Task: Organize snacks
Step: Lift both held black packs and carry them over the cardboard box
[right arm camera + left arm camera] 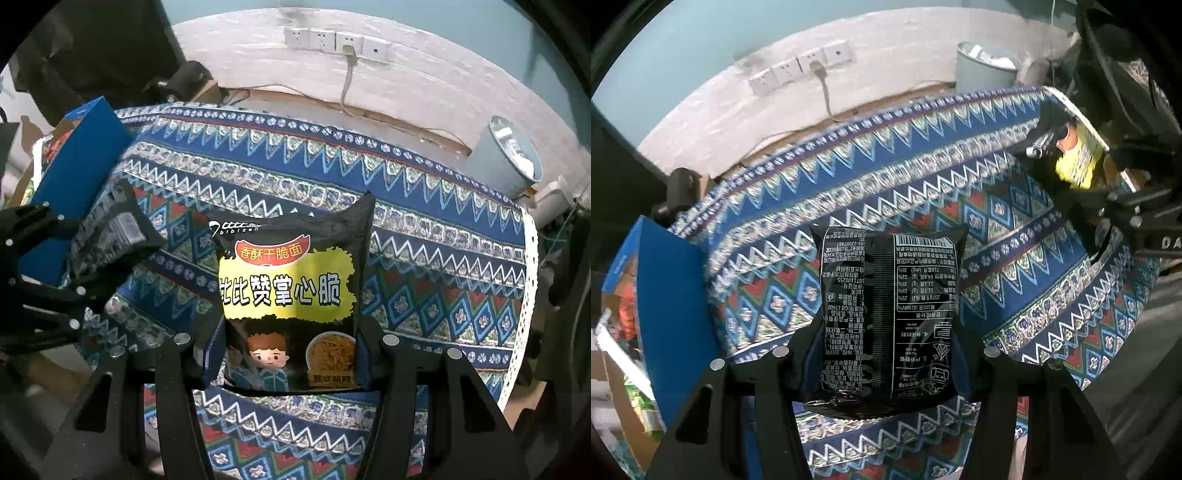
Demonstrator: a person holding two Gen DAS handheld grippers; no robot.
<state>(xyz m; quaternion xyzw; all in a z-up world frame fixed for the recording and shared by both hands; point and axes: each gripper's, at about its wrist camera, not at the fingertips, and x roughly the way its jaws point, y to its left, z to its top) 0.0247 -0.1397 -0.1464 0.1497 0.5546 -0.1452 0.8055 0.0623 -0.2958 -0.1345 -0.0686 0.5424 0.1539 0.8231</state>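
A tabletop draped in a blue, zigzag-and-diamond patterned woven cloth [424, 206] stands against a rough whitewashed wall with four white sockets [336, 40] at 12 o'clock; a pale round bin [513, 155] sits at 2 o'clock; one blue cardboard box [77, 162] stands at 10 o'clock. Two glossy black crinkled plastic noodle-snack packets show; the left claw [886, 354] is clamped on one, printed back up [888, 314]; the right claw [291, 350] is clamped on the other, yellow-labelled front up [290, 291]; both packets are held over the cloth.
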